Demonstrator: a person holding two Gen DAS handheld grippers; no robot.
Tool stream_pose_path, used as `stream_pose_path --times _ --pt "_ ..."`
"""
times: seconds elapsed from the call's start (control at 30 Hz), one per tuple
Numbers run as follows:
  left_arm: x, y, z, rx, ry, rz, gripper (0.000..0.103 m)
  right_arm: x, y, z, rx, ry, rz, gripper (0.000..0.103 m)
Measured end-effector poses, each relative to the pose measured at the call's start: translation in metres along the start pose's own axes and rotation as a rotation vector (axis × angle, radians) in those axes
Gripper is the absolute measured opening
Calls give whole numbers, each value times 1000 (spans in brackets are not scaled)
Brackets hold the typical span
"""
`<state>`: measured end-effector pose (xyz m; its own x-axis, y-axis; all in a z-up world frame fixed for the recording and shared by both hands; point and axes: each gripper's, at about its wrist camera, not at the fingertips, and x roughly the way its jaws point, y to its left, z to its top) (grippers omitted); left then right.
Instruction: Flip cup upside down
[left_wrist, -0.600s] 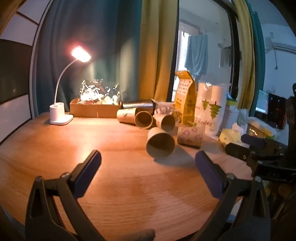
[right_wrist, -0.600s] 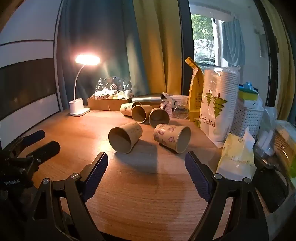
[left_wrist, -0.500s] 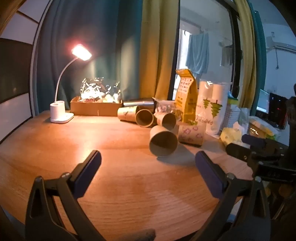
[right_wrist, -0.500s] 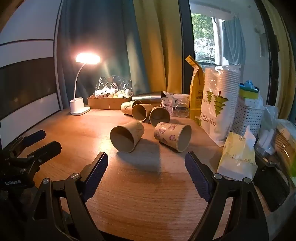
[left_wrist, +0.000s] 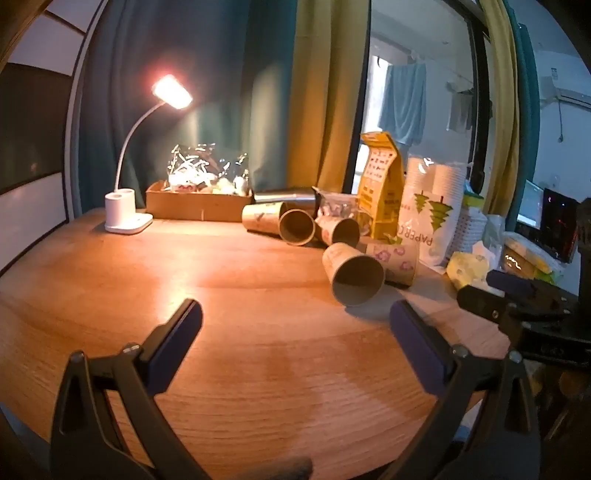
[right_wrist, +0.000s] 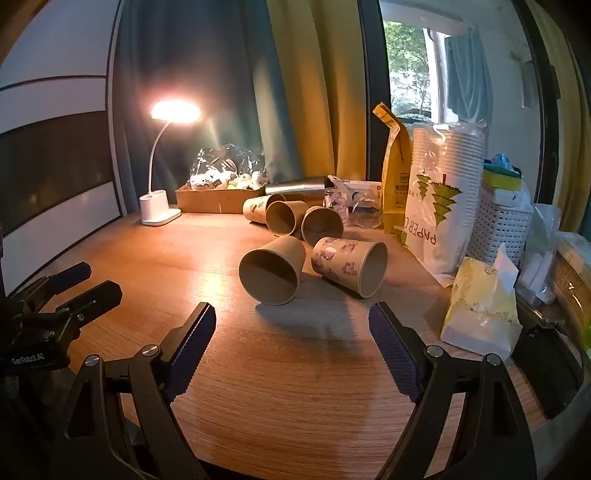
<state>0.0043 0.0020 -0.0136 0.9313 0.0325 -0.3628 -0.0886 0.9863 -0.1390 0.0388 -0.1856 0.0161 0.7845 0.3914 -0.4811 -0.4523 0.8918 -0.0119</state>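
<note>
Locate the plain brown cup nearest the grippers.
The plain brown cup lies on its side mid-table, mouth toward the cameras, centre in the right wrist view and right of centre in the left. The patterned cup lies just to its right.

Plain brown paper cup (right_wrist: 271, 272), on its side, mouth toward camera

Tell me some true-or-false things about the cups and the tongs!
1. The plain cup lies on its side. True.
2. The right tongs are squeezing a cup. False: they are open and hold nothing.
3. The lamp is on. True.
4. The flowered cup stands upright. False: it lies on its side too.
5. The left tongs are open. True.
</note>
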Motion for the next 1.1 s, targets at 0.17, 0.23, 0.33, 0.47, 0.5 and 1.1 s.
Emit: stream_pose_path --times 0.17,0.23,0.33,0.47,0.5,1.1 --pt "-1 1 0 -1 2 3 102 -2 -1 -1 3 -2 3 87" --pt "-1 1 1 1 5 2 102 -1 0 0 2 -1 1 87" --pt "0 1 2 3 10 -5 102 -1 -2 0 8 -2 1 87" --pt "0 2 2 5 13 -10 102 -1 -3 -1 12 -4 1 87" --pt "0 2 2 5 13 -11 102 -1 -3 -1 10 -3 1 87" --pt "4 1 3 12 18 -18 102 -1 -3 0 13 2 0 87"
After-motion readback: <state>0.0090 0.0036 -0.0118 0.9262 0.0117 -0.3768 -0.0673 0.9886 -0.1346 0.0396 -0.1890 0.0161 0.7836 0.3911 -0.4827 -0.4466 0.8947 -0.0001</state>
